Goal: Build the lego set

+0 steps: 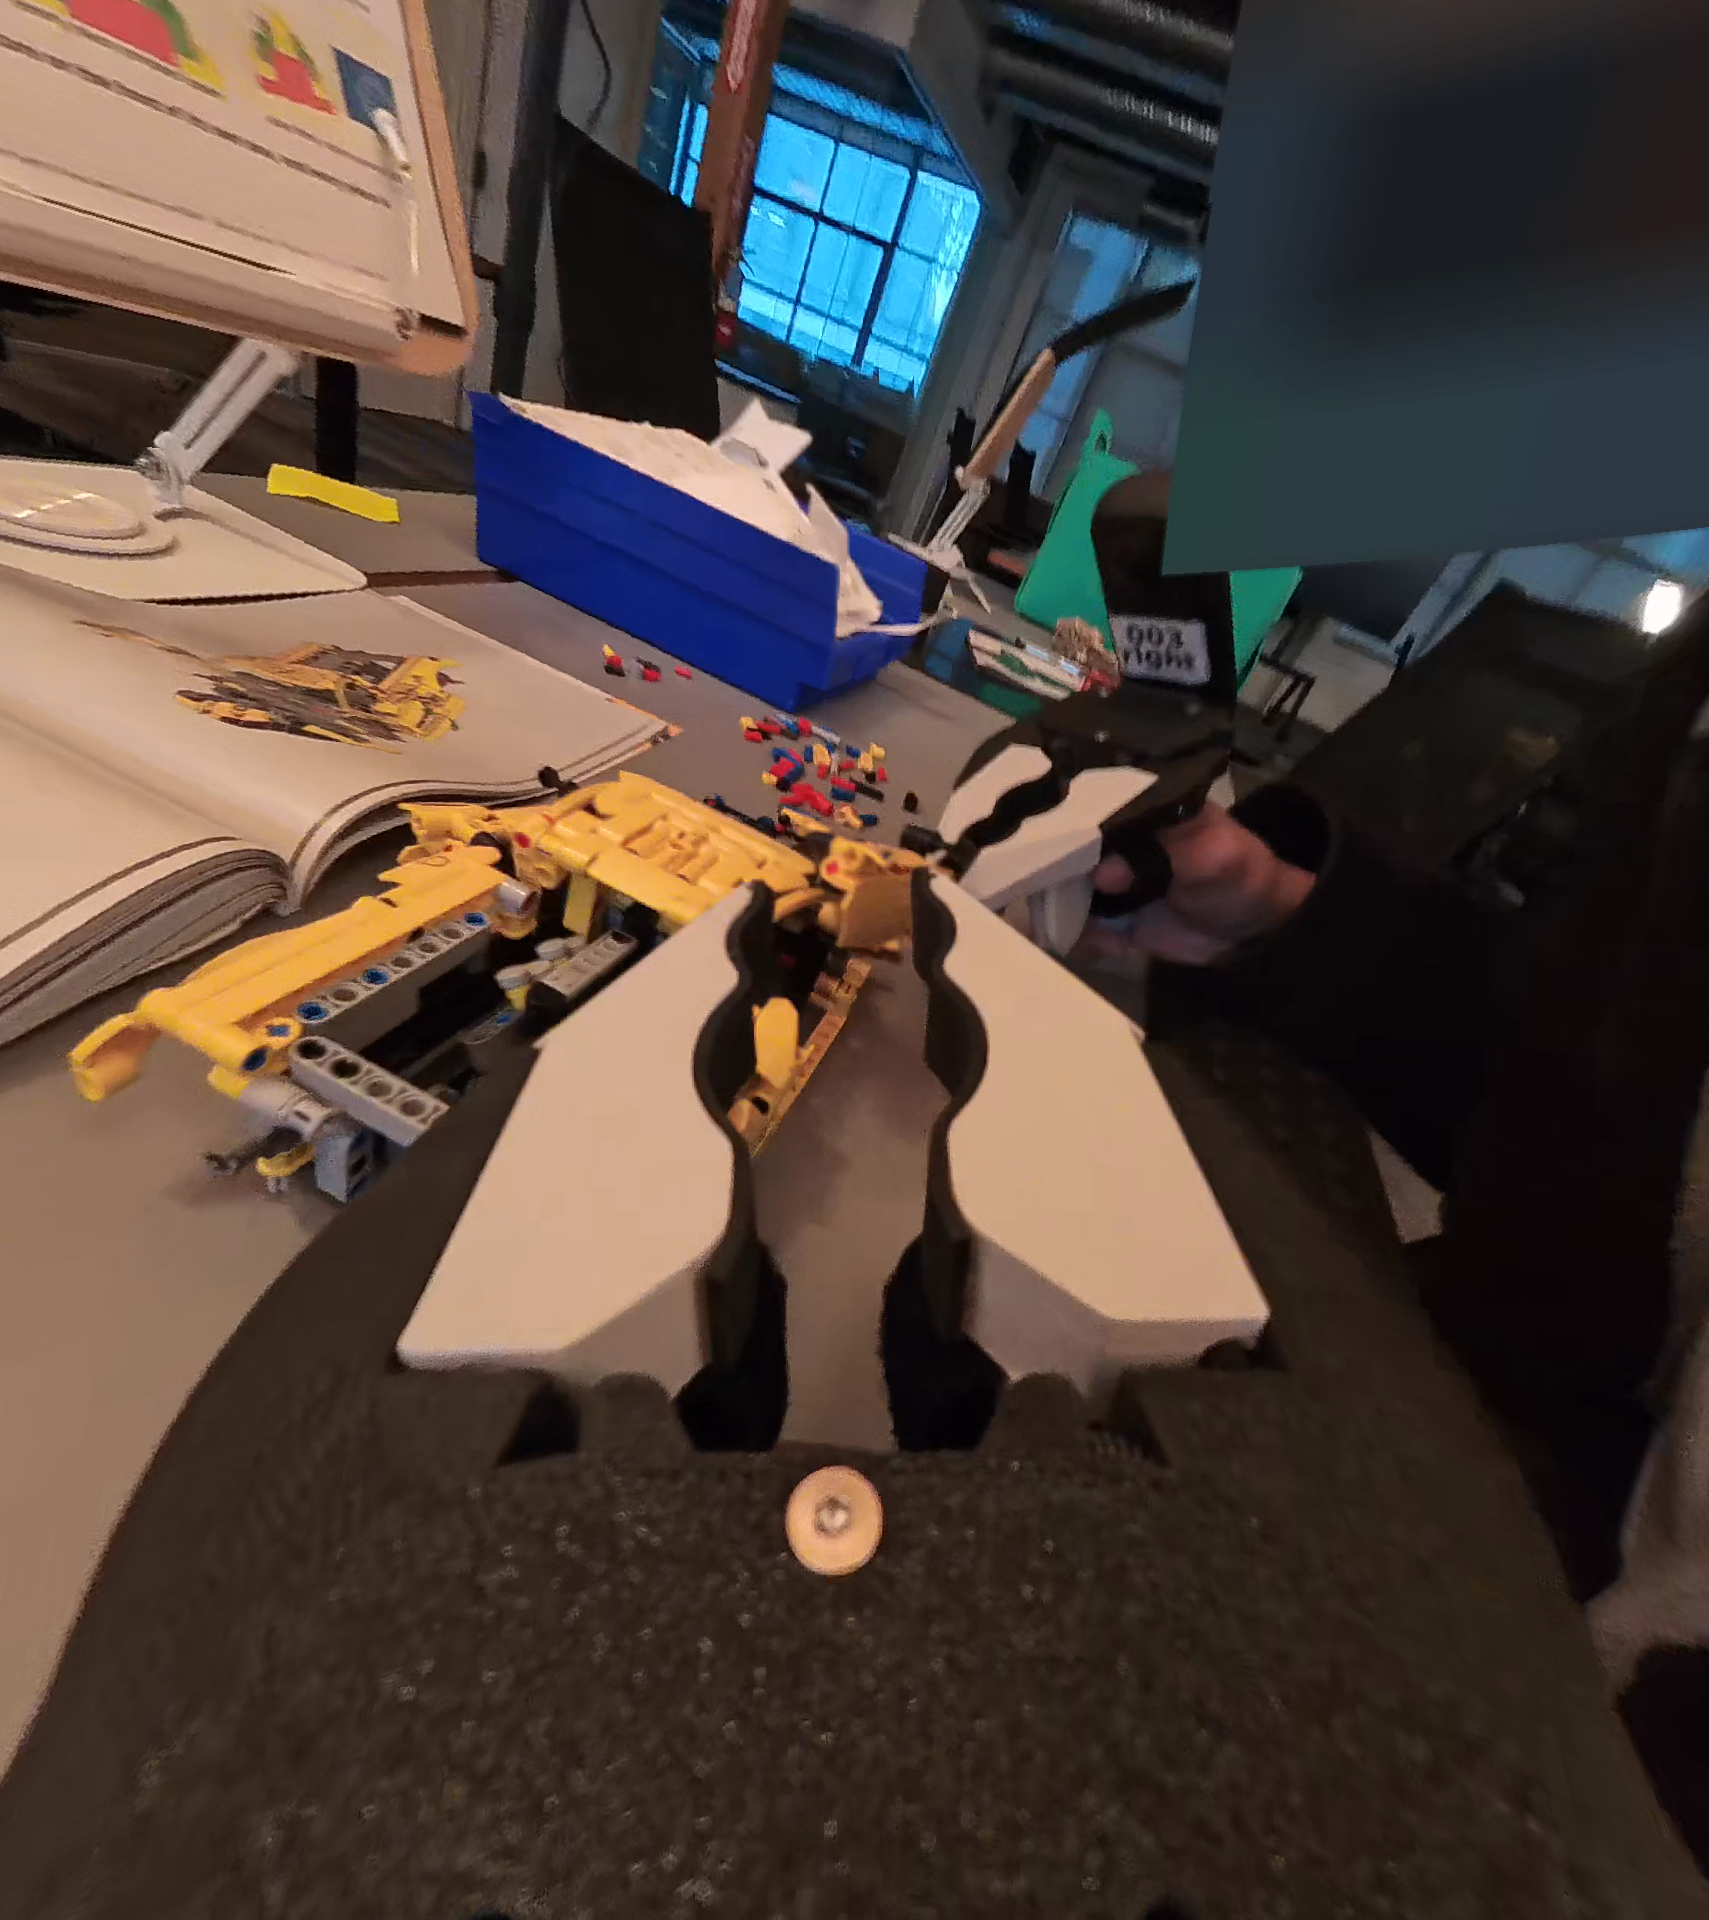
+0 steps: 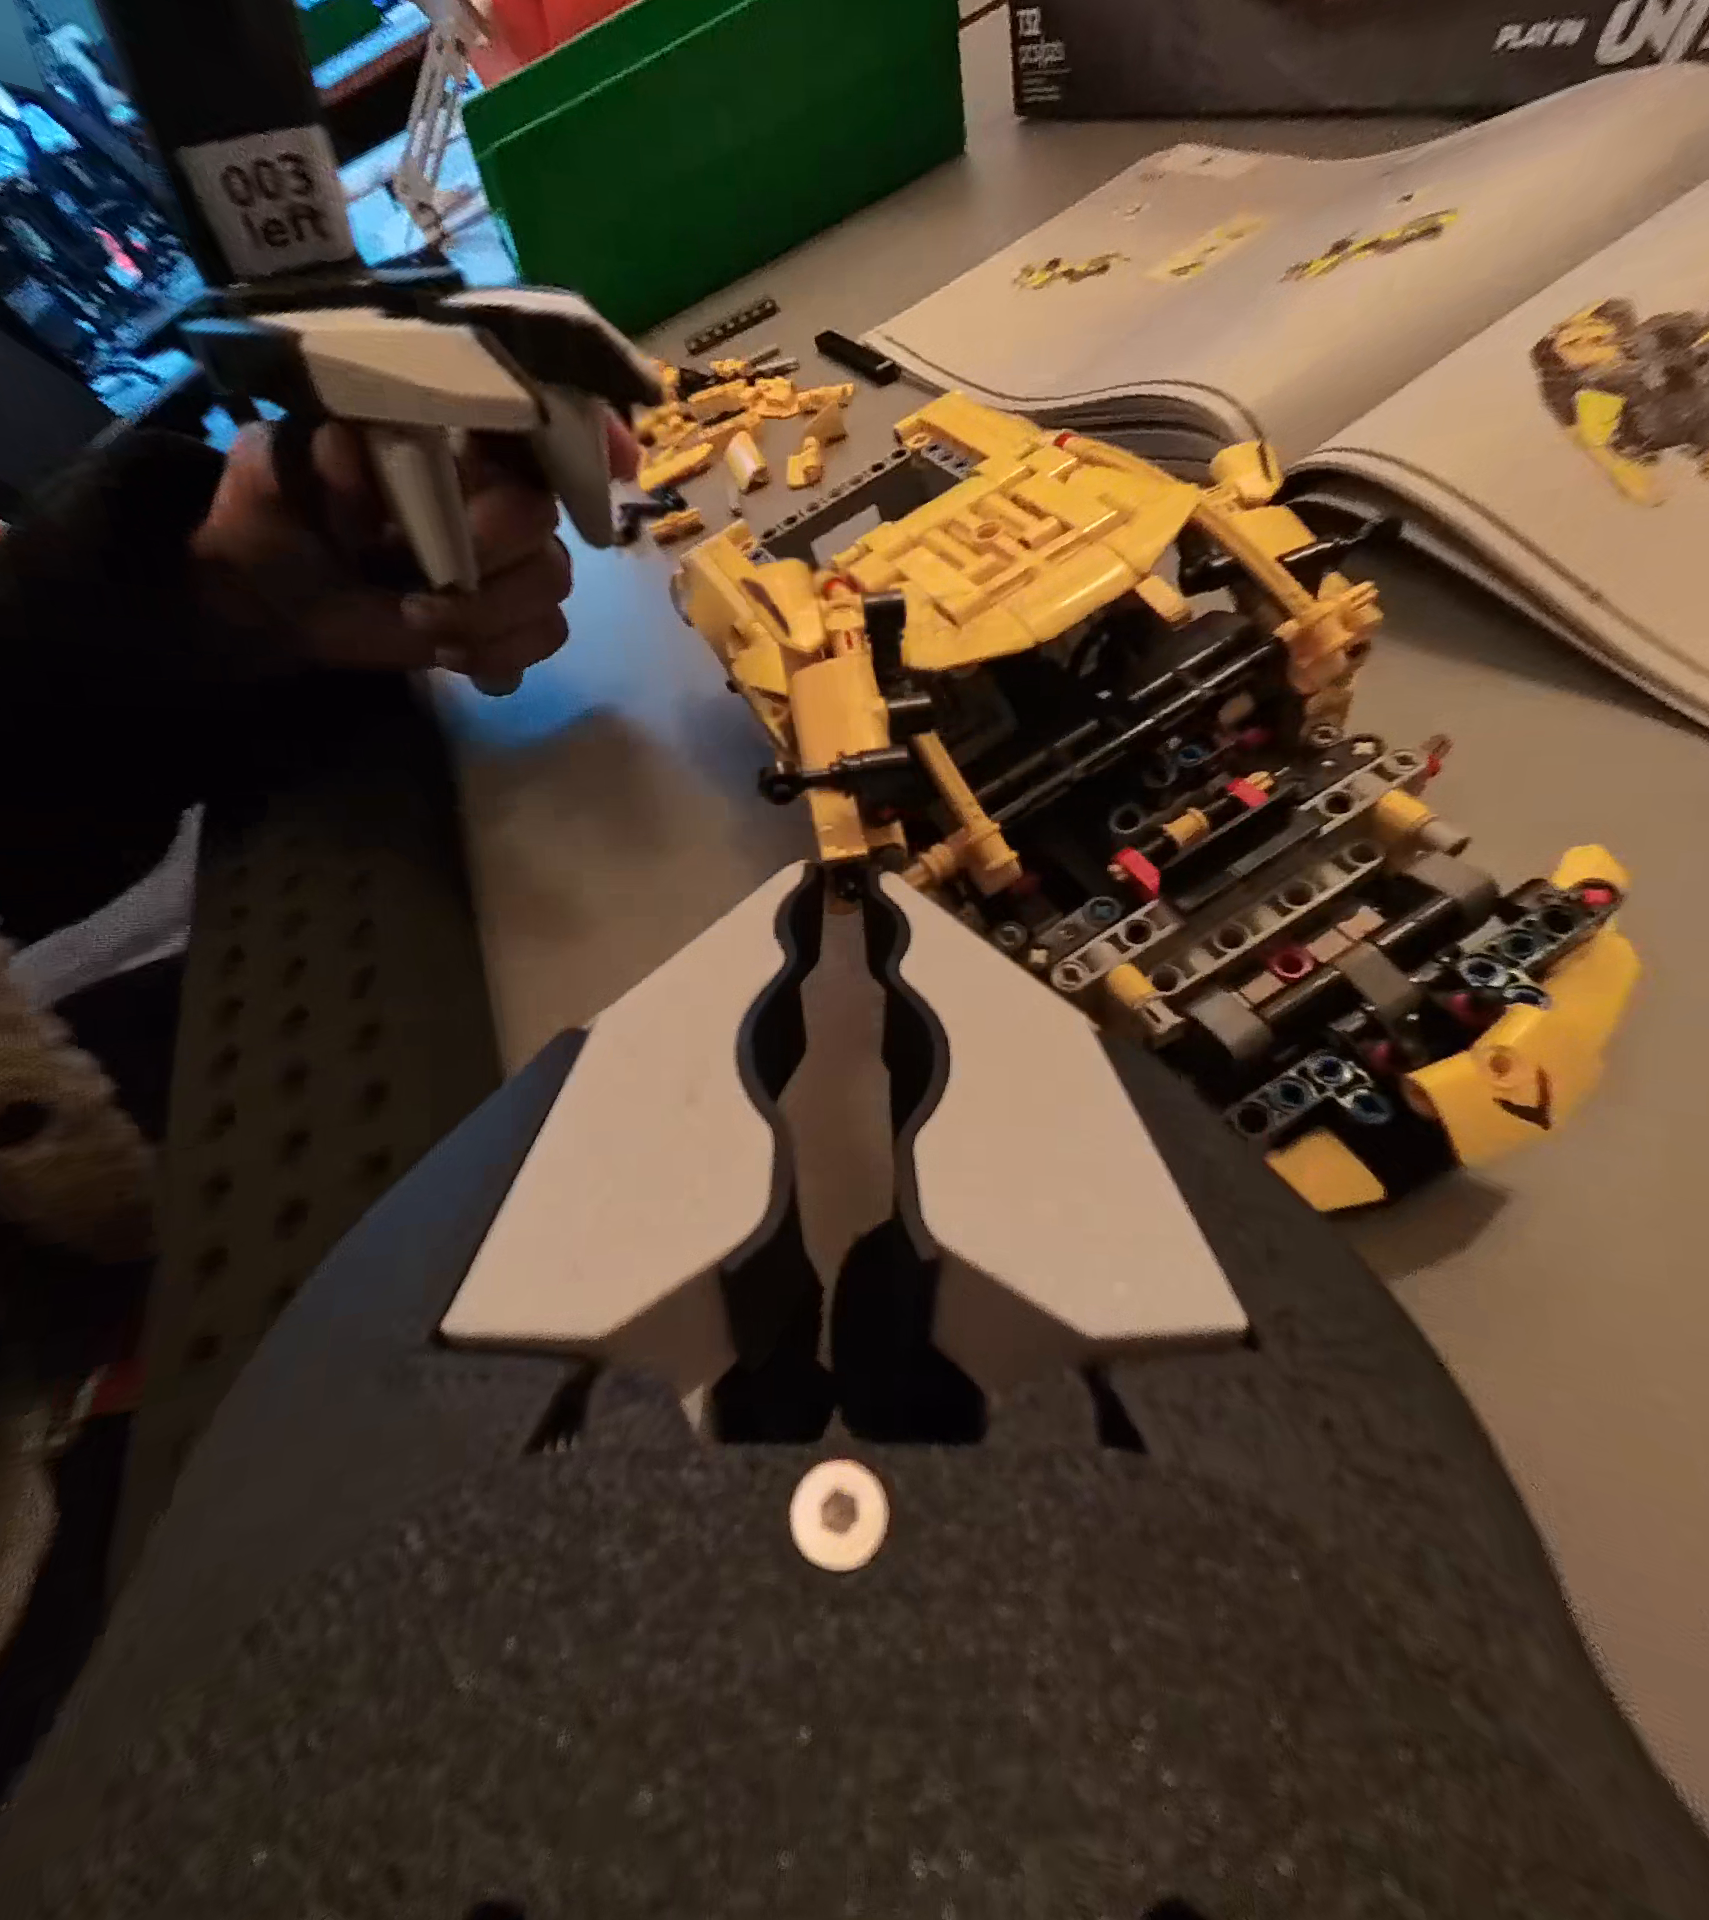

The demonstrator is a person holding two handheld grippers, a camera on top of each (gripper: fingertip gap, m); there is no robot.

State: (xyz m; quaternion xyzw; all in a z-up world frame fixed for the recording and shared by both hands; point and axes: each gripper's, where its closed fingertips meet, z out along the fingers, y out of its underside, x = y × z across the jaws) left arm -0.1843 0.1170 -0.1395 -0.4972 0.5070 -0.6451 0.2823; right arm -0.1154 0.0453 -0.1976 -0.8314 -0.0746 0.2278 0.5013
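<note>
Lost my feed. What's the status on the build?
Left gripper open, tips at the yellow lego car. Right gripper nearly shut on a small black part at the car's edge. Loose pieces and open manual nearby, nothing blocking.

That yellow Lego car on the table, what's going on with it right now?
A person is building the yellow Lego car with handheld tongs in each hand. The right tongs are nearly closed at a small black part on the car's edge; a firm grip isn't clear. The left tongs are open over the car. The instruction book lies open alongside, with loose pieces nearby.
</note>
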